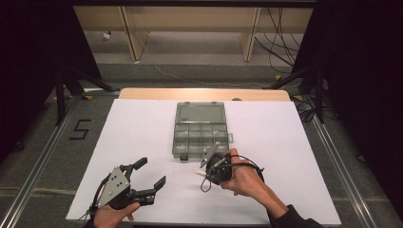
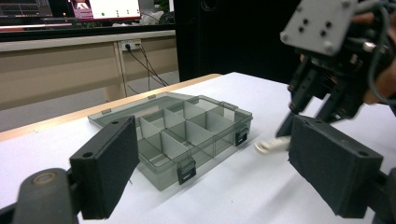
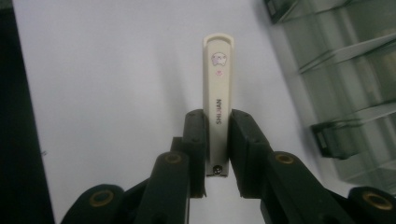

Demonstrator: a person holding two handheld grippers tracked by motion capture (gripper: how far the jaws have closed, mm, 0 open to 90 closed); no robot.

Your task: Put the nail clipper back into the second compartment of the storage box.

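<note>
Between the pads of the right gripper [image 3: 217, 140] a slim cream nail clipper [image 3: 218, 88] is clamped by its rear end, jaws drawn narrow against both flat sides, its rounded front end projecting straight out beyond the fingertips over the white table sheet [image 3: 116, 84]. In the high view the same gripper [image 1: 207, 167] sits just short of the near edge of the grey compartment box [image 1: 199, 135], tilted down and toward the left, with the clipper's pale tip [image 1: 199, 172] poking out below it. The right hand [image 1: 244, 178] wraps the gripper body from behind, forearm entering from the lower right. Judgement: the step in hand is the carry, with the clipper gripped and clear of the sheet and placement into the box not yet done. The box lies open, lid [image 1: 200, 113] folded flat on the far side, and its cells [image 2: 187, 133] appear empty, though the tinted plastic makes that uncertain. The next move would call for bringing the fingertips forward over a cell long enough for the clipper, lowering it, then releasing. The left gripper [image 1: 149, 175] rests well to the left of the box, jaws spread wide with nothing between them, the left hand [image 1: 111, 216] holding it low near the sheet's front edge.
</note>
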